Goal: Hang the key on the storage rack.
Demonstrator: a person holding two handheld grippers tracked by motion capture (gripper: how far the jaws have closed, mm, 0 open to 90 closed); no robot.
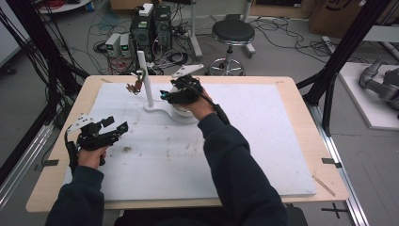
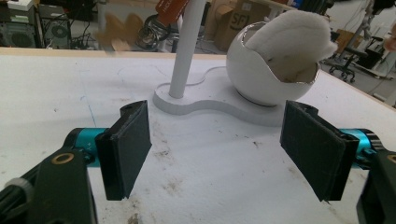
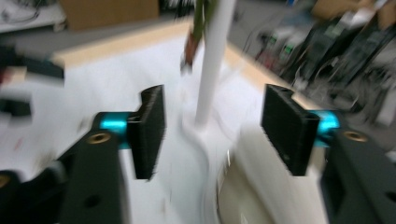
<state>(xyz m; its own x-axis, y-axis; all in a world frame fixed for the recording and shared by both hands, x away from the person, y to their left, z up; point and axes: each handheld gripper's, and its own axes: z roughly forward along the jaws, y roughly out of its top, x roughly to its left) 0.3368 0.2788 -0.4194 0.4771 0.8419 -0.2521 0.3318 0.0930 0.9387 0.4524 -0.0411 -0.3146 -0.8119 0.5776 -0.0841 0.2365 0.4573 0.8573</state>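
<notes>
Stand of white plastic sits at upper centre of the high view on the white tabletop, its post upright with the long axis vertical and its flat base running rightward under a round white bowl. The left gripper view shows the bowl's open mouth facing right with a white fluffy pad inside, which the high view hides behind the right tongs. Those tongs hover over the bowl, jaws wide apart and empty. The left tongs, at left centre, are likewise spread wide, holding nothing. A small brown object hangs beside the post; a stool stands beyond the tabletop.
</notes>
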